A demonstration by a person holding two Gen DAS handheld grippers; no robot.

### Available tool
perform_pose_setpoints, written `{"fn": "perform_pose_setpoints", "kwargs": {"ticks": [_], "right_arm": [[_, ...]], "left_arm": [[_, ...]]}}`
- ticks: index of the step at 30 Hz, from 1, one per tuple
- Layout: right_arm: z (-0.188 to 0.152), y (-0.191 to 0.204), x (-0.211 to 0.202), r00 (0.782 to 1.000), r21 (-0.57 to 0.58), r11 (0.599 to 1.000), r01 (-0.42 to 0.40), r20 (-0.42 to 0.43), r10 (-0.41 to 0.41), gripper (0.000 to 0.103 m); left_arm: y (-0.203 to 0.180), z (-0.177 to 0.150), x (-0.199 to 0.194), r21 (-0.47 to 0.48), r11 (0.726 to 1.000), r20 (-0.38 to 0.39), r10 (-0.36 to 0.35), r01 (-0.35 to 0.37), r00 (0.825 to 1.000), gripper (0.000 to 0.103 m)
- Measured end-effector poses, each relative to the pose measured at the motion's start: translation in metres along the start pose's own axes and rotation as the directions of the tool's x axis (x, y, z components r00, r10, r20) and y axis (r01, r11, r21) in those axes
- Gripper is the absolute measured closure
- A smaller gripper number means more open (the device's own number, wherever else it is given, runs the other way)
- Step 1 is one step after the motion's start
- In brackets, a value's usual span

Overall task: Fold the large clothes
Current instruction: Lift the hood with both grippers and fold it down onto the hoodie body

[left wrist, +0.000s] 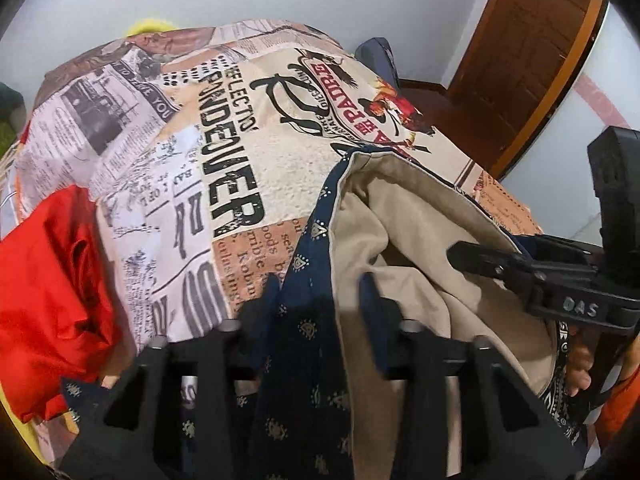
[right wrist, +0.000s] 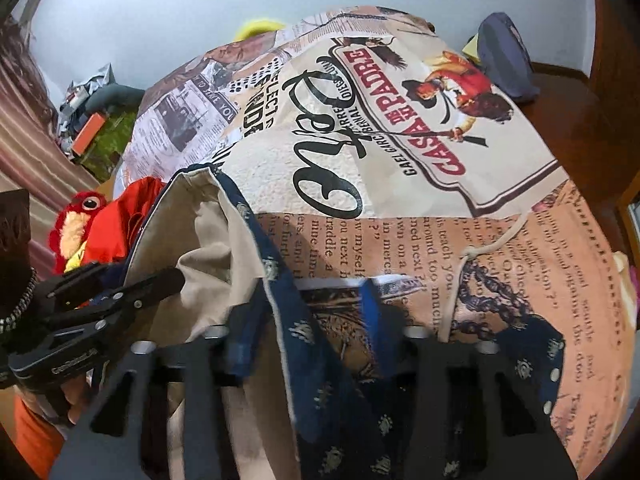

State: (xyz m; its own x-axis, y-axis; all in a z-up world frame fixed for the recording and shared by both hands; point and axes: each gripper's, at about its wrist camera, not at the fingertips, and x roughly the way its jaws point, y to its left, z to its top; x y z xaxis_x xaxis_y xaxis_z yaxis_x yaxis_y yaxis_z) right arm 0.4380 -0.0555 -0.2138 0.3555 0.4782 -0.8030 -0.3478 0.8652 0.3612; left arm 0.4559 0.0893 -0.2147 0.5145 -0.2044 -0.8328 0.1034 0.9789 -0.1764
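The garment is navy with small pale motifs (left wrist: 308, 332) and a beige lining (left wrist: 416, 208). It is lifted above a bed covered by a newspaper-print spread (left wrist: 256, 148). My left gripper (left wrist: 320, 292) has its fingers apart, with the navy edge hanging down between them; whether they pinch it is unclear. My right gripper (right wrist: 312, 300) stands likewise, fingers apart, with the navy edge (right wrist: 296, 312) between them and the beige lining (right wrist: 208, 240) to its left. Each gripper shows in the other's view, the right one (left wrist: 520, 272) and the left one (right wrist: 120, 300).
A red garment (left wrist: 52, 280) and a red plush toy (right wrist: 80, 216) lie at the bed's left. A blue bag (right wrist: 504, 52) sits at the far right corner by a wooden door (left wrist: 532, 48). A cord and a navy sleeve (right wrist: 532, 352) lie on the spread.
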Motion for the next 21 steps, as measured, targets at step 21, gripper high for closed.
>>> {"fn": "perform_pose_setpoints", "kwargs": {"ticks": [21], "right_arm": [[-0.09,0.054,-0.12,0.998,-0.143,0.988,-0.055,0.024,0.059,0.096]], "left_arm": [[-0.056,-0.073,-0.152,0.112,0.978,0.065,-0.184,0.176,0.981,0.099]]}}
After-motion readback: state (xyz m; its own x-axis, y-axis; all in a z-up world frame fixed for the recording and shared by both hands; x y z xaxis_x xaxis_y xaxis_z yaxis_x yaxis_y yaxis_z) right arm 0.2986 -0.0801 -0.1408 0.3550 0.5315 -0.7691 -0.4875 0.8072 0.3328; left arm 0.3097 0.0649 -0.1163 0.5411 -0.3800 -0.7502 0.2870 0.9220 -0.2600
